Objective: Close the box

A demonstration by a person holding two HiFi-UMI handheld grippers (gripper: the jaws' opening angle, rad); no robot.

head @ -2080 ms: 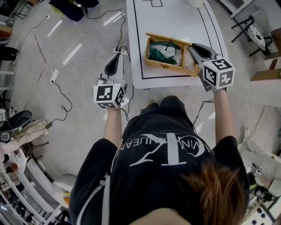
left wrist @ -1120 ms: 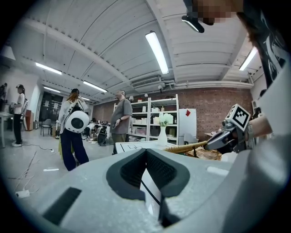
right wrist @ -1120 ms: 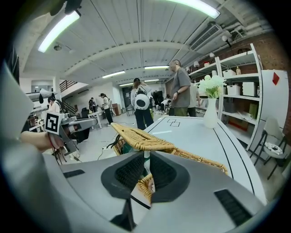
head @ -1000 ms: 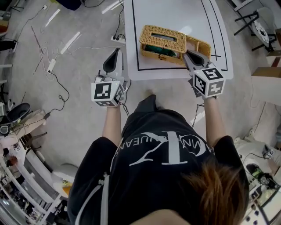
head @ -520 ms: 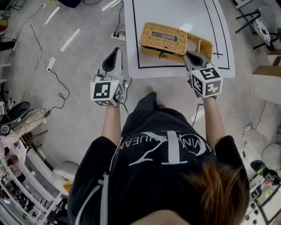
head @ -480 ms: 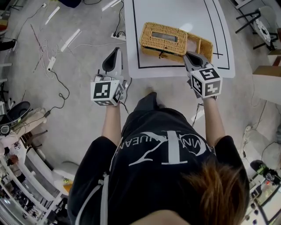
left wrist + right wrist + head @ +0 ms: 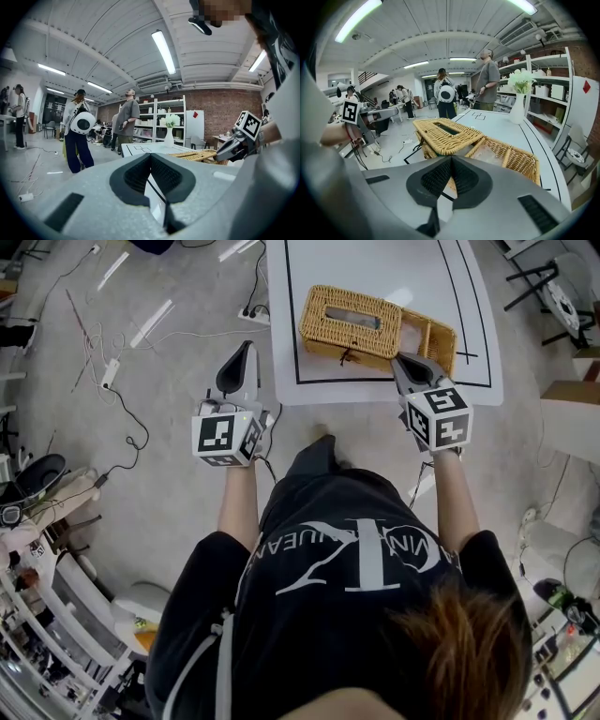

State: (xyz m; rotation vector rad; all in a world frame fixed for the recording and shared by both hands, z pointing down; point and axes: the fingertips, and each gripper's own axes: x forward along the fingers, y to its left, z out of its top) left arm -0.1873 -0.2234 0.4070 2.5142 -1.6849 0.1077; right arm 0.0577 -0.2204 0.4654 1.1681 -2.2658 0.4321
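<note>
1. Position: the box (image 7: 352, 322), woven wicker, sits at the near edge of the white table (image 7: 375, 263), inside the black border line and straight ahead of the person.
2. Cover: the lid (image 7: 447, 133), with a long slot in its top, lies flat across the main body. Rim meets rim along the front as far as the right gripper view shows, and nothing of the inside is visible.
3. Annex: the side compartment (image 7: 511, 157) on the box's right is open-topped, with no cover in sight. I judge it a tray section, not something the lid is meant to shut.
4. Right side: the right gripper (image 7: 403, 362) has its jaws clenched together with nothing between them. Its tips are angled down just beside the box's near right corner; whether they touch the wicker I cannot tell.
5. Left side: the left gripper (image 7: 246, 348) also has its jaws pressed together and empty. It is held off the table's left edge over the floor, well apart from the box.
6. Progress: the closing looks essentially done. A small dark latch (image 7: 349, 354) hangs at the front, too small to tell whether it is fastened or loose. What is left, at most, is a press on the lid or securing that latch.
</note>
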